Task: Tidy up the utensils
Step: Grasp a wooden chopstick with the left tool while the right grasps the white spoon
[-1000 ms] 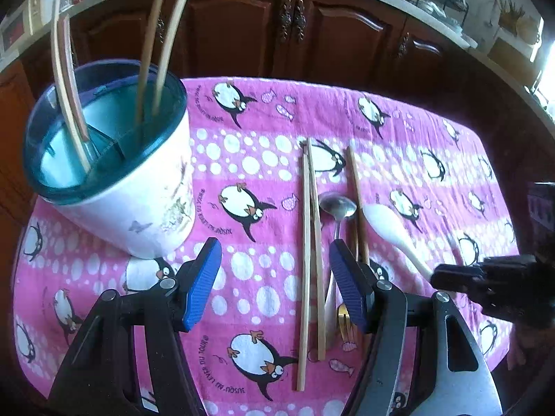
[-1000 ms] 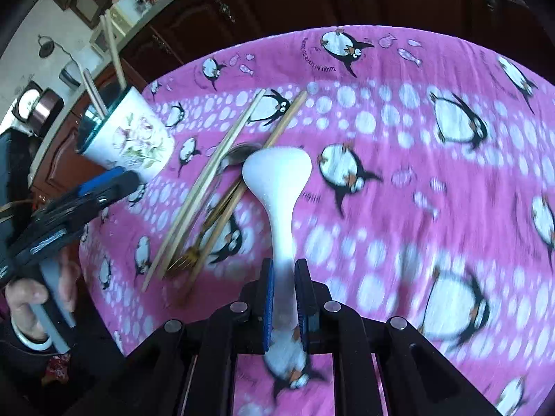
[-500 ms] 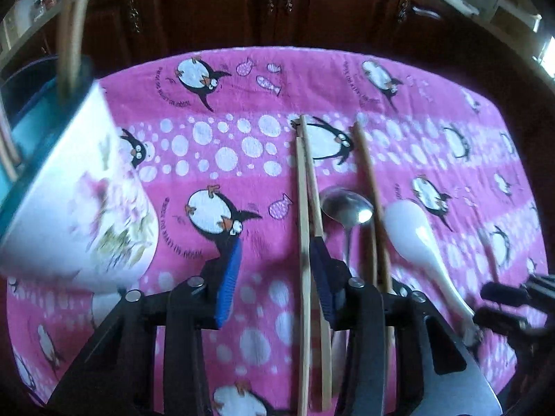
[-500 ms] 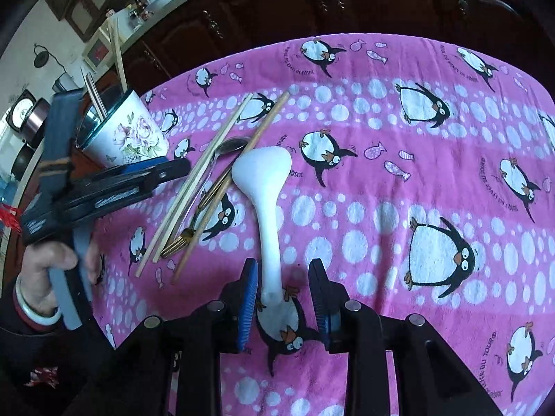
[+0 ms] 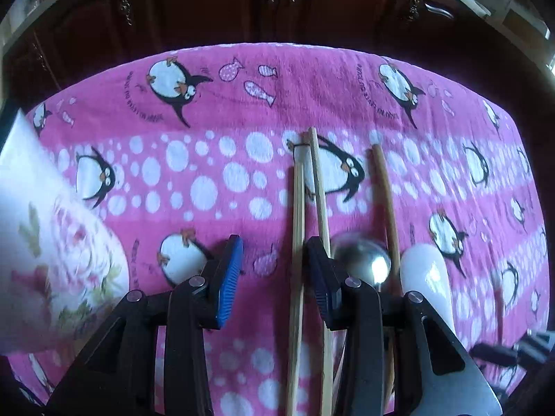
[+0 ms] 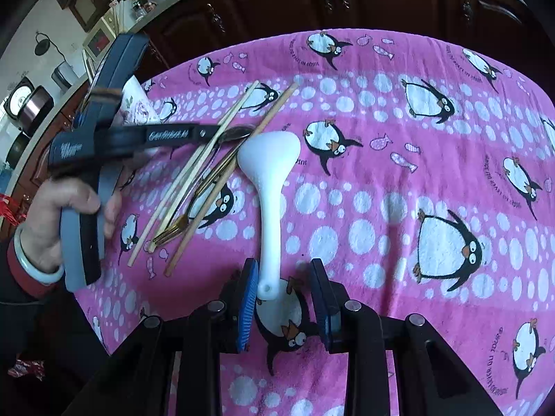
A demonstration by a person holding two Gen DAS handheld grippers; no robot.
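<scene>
A pair of pale chopsticks (image 5: 298,208) lies on the pink penguin cloth (image 5: 208,79), with a third darker chopstick (image 5: 385,190), a metal spoon (image 5: 364,260) and a white rice paddle (image 6: 270,180) to their right. My left gripper (image 5: 274,270) is open, low over the cloth, with one pale chopstick between its jaws. My right gripper (image 6: 286,298) is open around the paddle's handle end, which lies on the cloth. A gold fork (image 6: 173,228) lies among the chopsticks. The white floral utensil cup (image 5: 45,253) stands at the left.
Dark wooden cabinets (image 5: 277,3) stand behind the table. The left gripper and the hand holding it (image 6: 83,180) show in the right wrist view, over the chopsticks. The cup also shows there (image 6: 138,104), partly hidden.
My right gripper has opened and let the rice paddle go onto the cloth. My left gripper has moved down and forward from beside the cup to the pale chopsticks, its jaws narrower.
</scene>
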